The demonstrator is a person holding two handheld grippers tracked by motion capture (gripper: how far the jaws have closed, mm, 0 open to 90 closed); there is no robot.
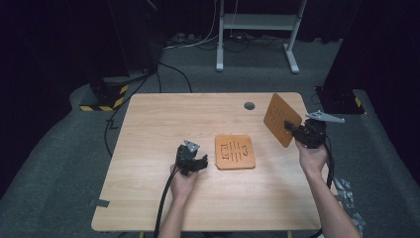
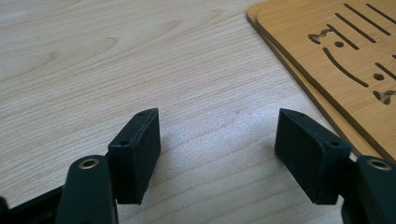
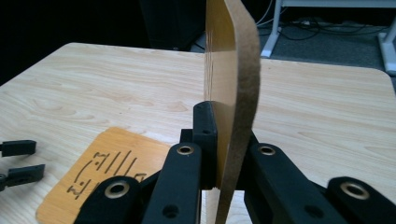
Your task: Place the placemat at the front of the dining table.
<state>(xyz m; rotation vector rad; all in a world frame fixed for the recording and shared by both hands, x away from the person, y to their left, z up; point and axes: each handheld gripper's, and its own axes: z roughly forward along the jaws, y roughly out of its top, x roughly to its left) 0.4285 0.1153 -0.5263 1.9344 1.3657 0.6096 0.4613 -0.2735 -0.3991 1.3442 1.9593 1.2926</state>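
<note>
Wooden mats with cut-out slots — at least two lay stacked flat near the table's (image 1: 163,119) middle, a third was up in the air. The left gripper view showed the flat stack (image 2: 336,56) as two layers, the upper mat sitting slightly inset on the lower; whether more lay beneath I cannot tell. All were thin orange-brown squares with rounded corners, smooth faces, and thin lines and dots cut through.

The right gripper (image 1: 292,130) was clamped on the lifted mat (image 1: 281,119), holding it by its near edge, standing on edge and tilted over the table's right side, well apart from the stack (image 1: 235,151). In the right gripper view the lifted mat (image 3: 233,70) rose edge-on between the black jaws, its rim looking like pressed fibre.

The left gripper (image 1: 202,162) rested low, just left of the stack, jaws partly apart with nothing between them — bare table (image 2: 116,60) showed between its pads (image 2: 140,149).

One table, pale wood grain, rounded corners, one grey round cap (image 1: 249,105) at the far side. Two grippers, two forearms.
</note>
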